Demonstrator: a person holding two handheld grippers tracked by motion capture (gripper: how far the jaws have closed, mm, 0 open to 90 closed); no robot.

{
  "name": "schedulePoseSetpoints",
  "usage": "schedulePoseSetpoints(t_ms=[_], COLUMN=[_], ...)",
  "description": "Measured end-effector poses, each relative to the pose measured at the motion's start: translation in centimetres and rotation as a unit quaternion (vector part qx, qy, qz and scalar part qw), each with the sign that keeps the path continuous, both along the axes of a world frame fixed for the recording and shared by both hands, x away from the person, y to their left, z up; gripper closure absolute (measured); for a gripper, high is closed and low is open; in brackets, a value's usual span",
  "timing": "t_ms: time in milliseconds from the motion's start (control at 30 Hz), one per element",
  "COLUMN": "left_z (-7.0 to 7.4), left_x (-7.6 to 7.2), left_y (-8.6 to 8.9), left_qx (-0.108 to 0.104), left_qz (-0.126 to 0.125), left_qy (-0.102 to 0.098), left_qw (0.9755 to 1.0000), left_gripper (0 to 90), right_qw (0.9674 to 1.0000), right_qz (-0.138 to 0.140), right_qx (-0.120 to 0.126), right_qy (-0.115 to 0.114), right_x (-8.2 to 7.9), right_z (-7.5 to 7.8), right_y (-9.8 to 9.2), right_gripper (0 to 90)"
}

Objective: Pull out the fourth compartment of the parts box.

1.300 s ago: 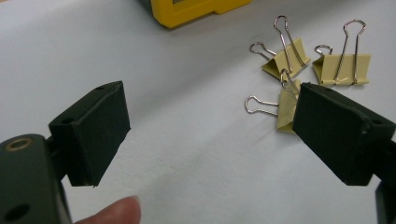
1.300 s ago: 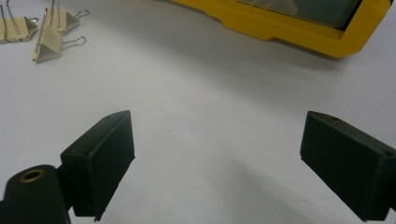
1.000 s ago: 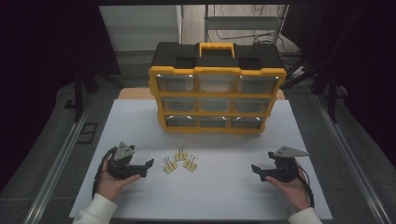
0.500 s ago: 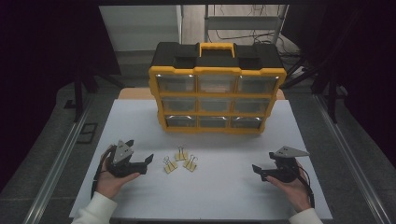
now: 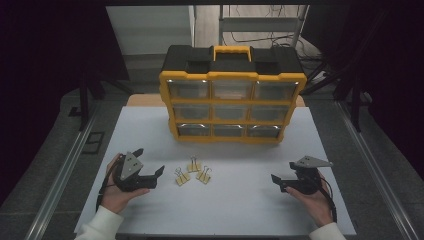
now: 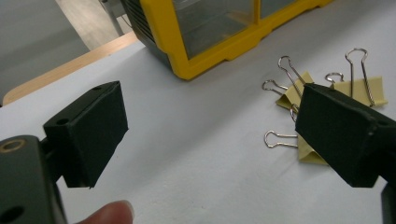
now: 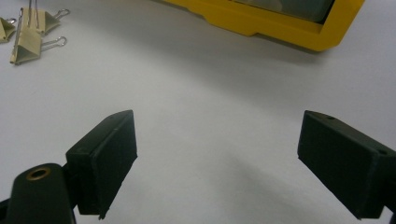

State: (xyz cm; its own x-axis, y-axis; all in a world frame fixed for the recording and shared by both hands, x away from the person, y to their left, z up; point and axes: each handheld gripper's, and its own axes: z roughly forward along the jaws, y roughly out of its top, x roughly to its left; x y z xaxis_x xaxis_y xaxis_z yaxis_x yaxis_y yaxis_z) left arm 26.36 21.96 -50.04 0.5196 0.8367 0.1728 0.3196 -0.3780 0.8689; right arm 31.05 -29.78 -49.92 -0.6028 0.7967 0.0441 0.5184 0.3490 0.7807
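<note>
Three yellow binder clips [image 5: 193, 171] with wire handles lie together on the white table sheet [image 5: 240, 210], left of the middle. My left gripper [image 5: 149, 161] is just left of them, open, with nothing between its jaws. In the left gripper view the binder clips [image 6: 289, 91] lie beside and partly behind the right jaw of the left gripper [image 6: 215, 126]. My right gripper [image 5: 282, 175] rests open and empty at the front right. In the right gripper view the right gripper [image 7: 219, 154] stands over bare sheet, with the binder clips [image 7: 28, 42] far off at the top left.
A yellow and black organizer [image 5: 232, 100] with several clear drawers stands upright at the back middle of the sheet; its bottom edge [image 7: 280, 23] shows in the right gripper view. Metal rails [image 5: 65, 170] run along both sides of the table. Dark floor surrounds it.
The left gripper has shifted and turned slightly towards the binder clips. The right gripper has barely moved. Both stay open.
</note>
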Motion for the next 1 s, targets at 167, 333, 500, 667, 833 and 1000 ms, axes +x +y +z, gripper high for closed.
schedulePoseSetpoints(t_ms=[167, 333, 500, 667, 833, 1000], left_z=[0.1, 0.3, 0.6, 0.8, 0.9, 1.0], left_x=[-0.1, -0.2, -0.3, -0.4, -0.5, -0.6], left_y=[-0.4, -0.7, -1.1, -1.4, -1.8, -2.3], left_qx=[0.025, 0.041, 0.058, 0.08, 0.096, 0.114], left_qz=[-0.008, -0.01, -0.012, -0.015, -0.018, -0.022], left_qy=[-0.009, -0.018, -0.033, -0.048, -0.057, -0.067], left_qw=[0.9996, 0.9989, 0.9977, 0.9955, 0.9936, 0.991], left_gripper=[9.9, 10.4, 10.4, 10.6, 10.9, 11.9], right_qw=[1.0, 1.0, 0.9999, 0.9999, 0.9999, 0.9999], right_qz=[-0.001, -0.008, -0.01, -0.012, -0.013, -0.014], right_qx=[0.0, -0.002, -0.002, -0.002, -0.003, -0.002], right_qy=[-0.001, 0.0, 0.0, 0.001, 0.0, -0.001], right_x=[0.0, 0.1, 0.0, 0.1, 0.0, 0.0], right_z=[0.0, 0.0, 0.0, 0.0, 0.0, 0.0], right_y=[0.0, -0.1, -0.1, -0.1, -0.1, -0.1], right_gripper=[12.7, 12.7, 12.9, 12.9, 12.9, 12.9])
